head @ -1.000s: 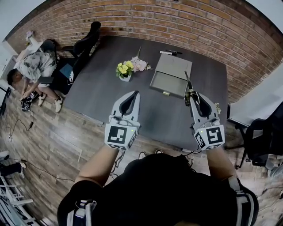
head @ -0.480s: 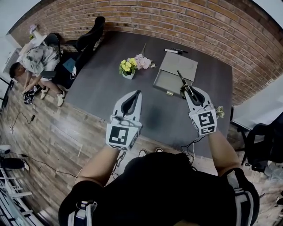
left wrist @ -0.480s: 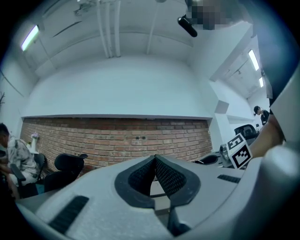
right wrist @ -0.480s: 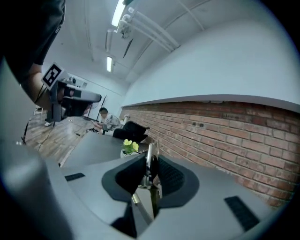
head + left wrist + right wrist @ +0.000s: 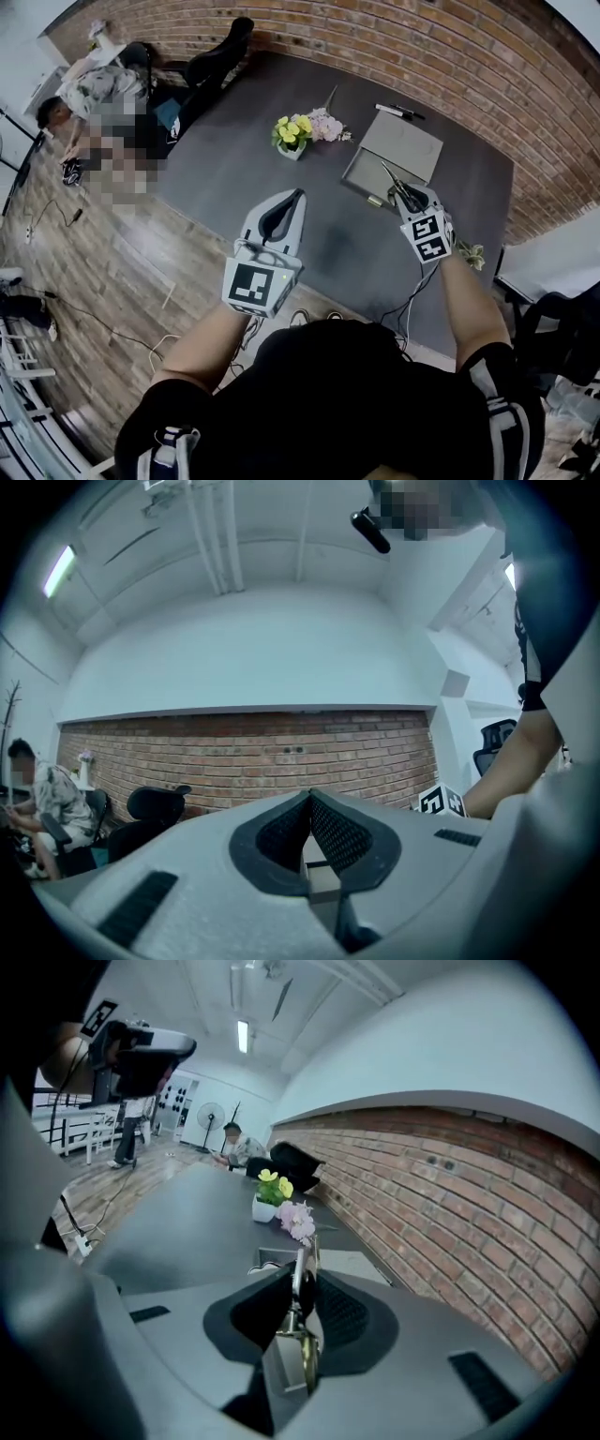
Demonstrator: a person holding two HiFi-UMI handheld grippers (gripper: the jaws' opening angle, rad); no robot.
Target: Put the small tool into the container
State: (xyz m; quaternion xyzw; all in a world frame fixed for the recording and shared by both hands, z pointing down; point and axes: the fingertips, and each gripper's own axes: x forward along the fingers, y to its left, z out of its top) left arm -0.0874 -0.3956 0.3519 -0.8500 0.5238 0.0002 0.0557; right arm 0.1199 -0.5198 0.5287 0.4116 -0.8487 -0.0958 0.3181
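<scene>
The right gripper [image 5: 410, 194] is pinching the small tool [image 5: 296, 1293] between its jaws. In the right gripper view the pads are pressing on the thin metal shaft from both sides, and a brass-coloured part is showing lower down between them. The tool is being held in the air, and its point is reaching forward toward the container [image 5: 410, 146], a flat grey box that is lying open on the dark table [image 5: 234, 178], near the flowers [image 5: 292, 134]. From the head view the tip seems to be over the near part of the box, but how high it is I cannot tell. The left gripper [image 5: 296, 196] is hovering over the table, well apart from the box, and its jaws are pressed together with nothing between them. I am judging the tool to be light, stiff and slim. Its smooth metal is probably slippery, so it may be turning or sliding in the pads if the grip is loose. Holding it across the shaft near the thicker lower end, as now, looks sensible to me, because the long point is staying free to go into the box first.
</scene>
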